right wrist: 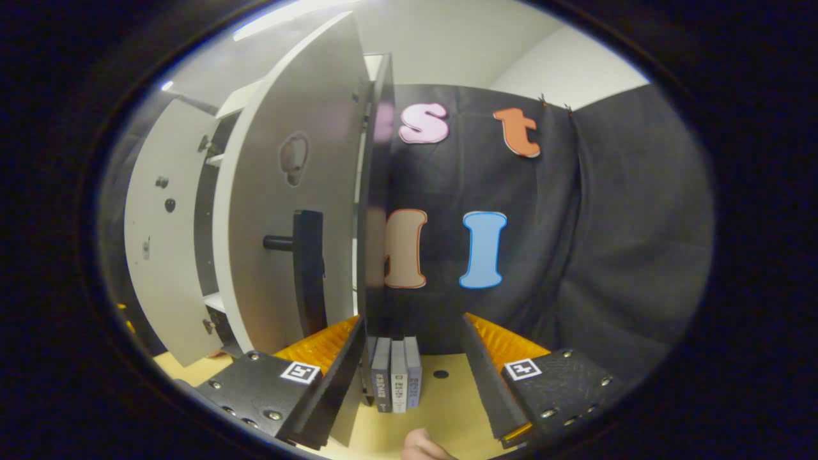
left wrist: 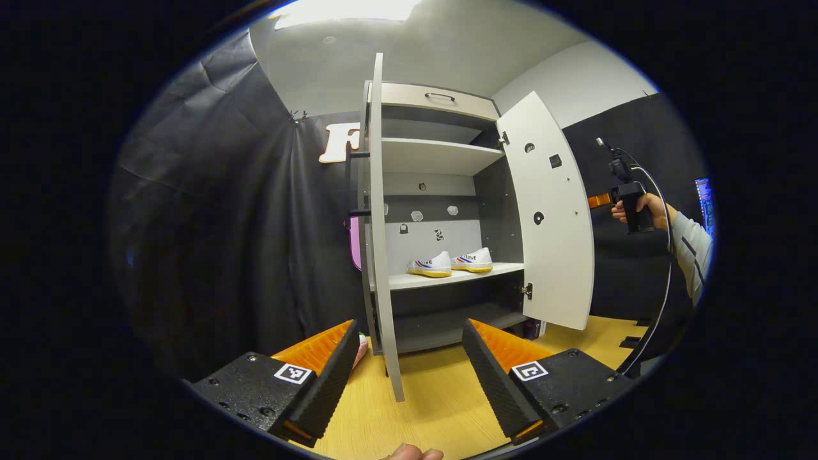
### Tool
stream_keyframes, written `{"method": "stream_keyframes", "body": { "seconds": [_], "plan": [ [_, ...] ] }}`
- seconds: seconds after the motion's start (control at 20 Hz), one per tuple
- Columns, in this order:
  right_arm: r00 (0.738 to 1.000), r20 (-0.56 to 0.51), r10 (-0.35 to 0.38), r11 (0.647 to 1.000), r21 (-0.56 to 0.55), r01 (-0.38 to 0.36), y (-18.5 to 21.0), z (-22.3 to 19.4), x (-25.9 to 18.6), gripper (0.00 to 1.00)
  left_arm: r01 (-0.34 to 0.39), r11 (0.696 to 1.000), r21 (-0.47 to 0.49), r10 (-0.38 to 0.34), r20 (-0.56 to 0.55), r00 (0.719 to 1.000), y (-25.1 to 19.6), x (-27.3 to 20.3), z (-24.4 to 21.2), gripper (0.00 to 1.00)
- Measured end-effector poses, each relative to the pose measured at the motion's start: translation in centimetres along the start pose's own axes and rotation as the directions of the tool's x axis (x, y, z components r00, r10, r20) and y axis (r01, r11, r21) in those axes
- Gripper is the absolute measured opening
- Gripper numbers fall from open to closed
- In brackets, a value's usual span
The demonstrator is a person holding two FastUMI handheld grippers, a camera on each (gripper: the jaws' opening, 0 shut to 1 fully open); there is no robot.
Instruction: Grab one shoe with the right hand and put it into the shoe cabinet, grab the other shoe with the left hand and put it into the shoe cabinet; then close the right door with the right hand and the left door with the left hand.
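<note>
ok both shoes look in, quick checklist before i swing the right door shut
1. Both shoes on the cabinet shelf: ok.
2. Shoes clear of the shelf's front edge: ok.
3. Right gripper open and empty: ok.
4. Right gripper behind the right door, near its handle: ok; contact cannot tell.
5. Left gripper open and straddling the left door edge: ok.
6. Books clear of the door's swing: cannot tell.

Left gripper point(left wrist: 409, 367) and right gripper point(right wrist: 412, 370) hold fingers apart, empty.
</note>
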State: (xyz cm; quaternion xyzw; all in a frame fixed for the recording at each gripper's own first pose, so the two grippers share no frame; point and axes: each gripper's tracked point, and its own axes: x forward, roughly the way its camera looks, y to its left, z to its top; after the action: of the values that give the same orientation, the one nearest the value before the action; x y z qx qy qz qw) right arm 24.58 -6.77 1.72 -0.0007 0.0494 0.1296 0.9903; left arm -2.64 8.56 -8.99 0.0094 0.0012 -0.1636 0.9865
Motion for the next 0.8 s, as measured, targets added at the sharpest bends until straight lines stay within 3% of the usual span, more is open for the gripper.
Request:
{"method": "stream_keyframes", "body": {
  "seconds": [0.15, 0.45, 0.6, 0.8],
  "plan": [
    [0.998, -0.015, 0.055, 0.997, 0.056, -0.054, 3.5, -0.6, 0.0, 0.89, 0.005, 1.0, 0.007, -0.005, 0.001, 1.0, -0.3, -0.6, -0.2, 0.98],
    [1.0, 0.006, -0.018, 1.0, 0.011, 0.017, 6.9, 0.3, 1.2, 0.87, -0.033, 0.999, 0.007, 0.033, -0.057, 0.998, 1.5, 0.4, -1.7, 0.98],
    [1.0, 0.02, -0.015, 1.0, -0.016, 0.016, 9.0, 0.5, 1.6, 0.87, -0.07, 0.997, 0.011, 0.071, -0.087, 0.994, 3.0, 0.4, -2.5, 0.98],
    [1.0, 0.021, -0.005, 1.0, 0.028, 0.005, 12.0, 0.3, 2.2, 0.89, -0.095, 0.995, -0.009, 0.093, -0.131, 0.987, 4.3, 0.6, -3.8, 0.98]
  ]
}}
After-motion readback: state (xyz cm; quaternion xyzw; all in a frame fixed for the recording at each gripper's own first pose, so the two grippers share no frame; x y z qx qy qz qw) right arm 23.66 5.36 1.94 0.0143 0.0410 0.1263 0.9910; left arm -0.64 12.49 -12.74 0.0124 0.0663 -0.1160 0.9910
